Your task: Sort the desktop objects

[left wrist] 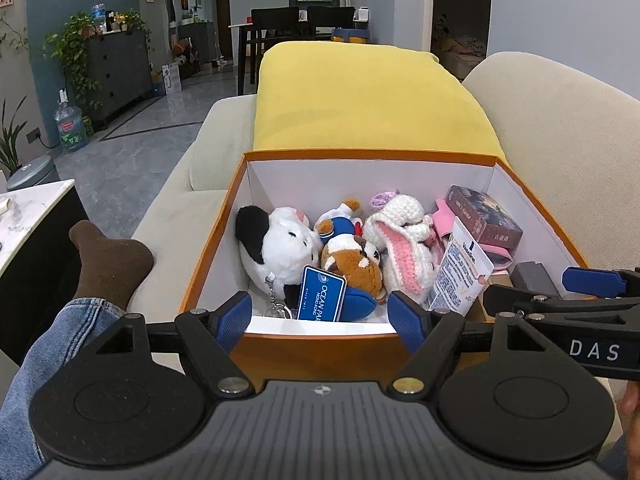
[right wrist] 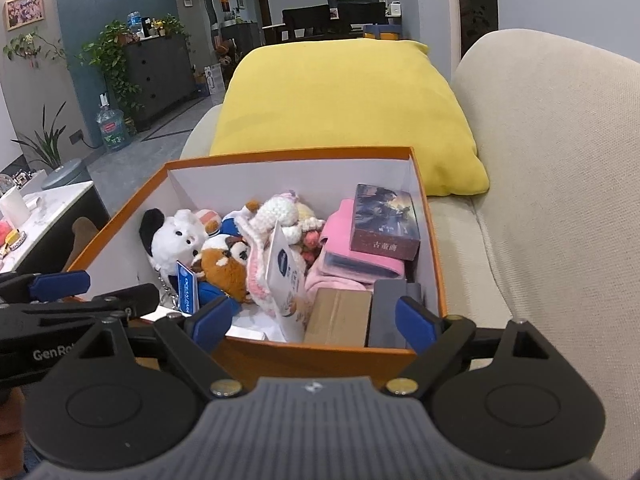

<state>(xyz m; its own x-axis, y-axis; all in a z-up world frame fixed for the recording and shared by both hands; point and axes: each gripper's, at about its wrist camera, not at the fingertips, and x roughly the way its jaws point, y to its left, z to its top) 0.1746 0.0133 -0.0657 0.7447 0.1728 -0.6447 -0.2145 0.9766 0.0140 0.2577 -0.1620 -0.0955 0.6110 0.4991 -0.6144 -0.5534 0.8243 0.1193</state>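
Two grippers, our left gripper (left wrist: 320, 312) and right gripper (right wrist: 314, 320), hang wide open and empty at the orange box's (left wrist: 312, 350) near rim, ready to reach in; beyond, plush toys (left wrist: 280, 244), Vaseline tube (left wrist: 460, 272) and card box (right wrist: 386, 224) lie sorted.

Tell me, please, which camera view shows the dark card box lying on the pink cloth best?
The right wrist view: the card box shows its whole illustrated top and printed front edge, resting on the pink cloth. In the left wrist view the same card box sits at the far right of the orange box, seen slantwise and smaller.
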